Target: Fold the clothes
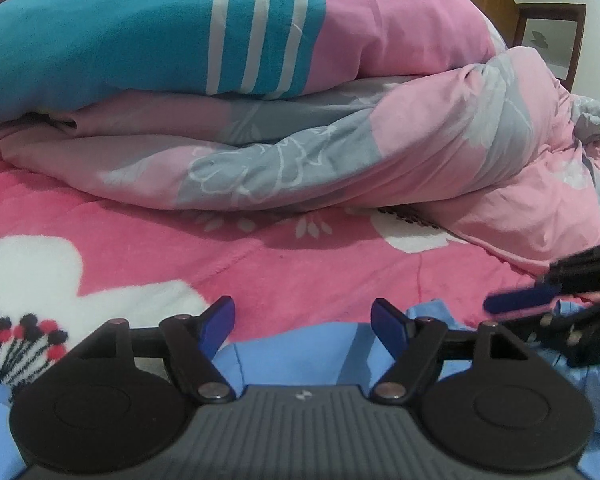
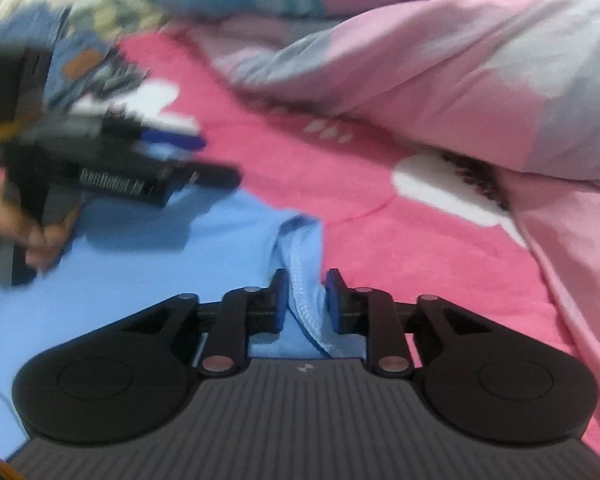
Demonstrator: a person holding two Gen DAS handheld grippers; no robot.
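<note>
Blue shirt [image 2: 140,280] hem stands between the right gripper [image 2: 306,300] pads, unpinched; left gripper [image 1: 304,320] spread. Next likely: pinch the hem.

plain light-blue garment [image 2: 140,280] on hot-pink, white-flowered blanket [image 1: 300,264]; pink-grey floral quilt [image 1: 340,152]

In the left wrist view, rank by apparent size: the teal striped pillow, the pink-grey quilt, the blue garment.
1. pink-grey quilt, spans most of the width.
2. teal striped pillow, similar bulk, so nearly tied.
3. blue garment, smallest showing, but mostly hidden behind the left tool.
</note>
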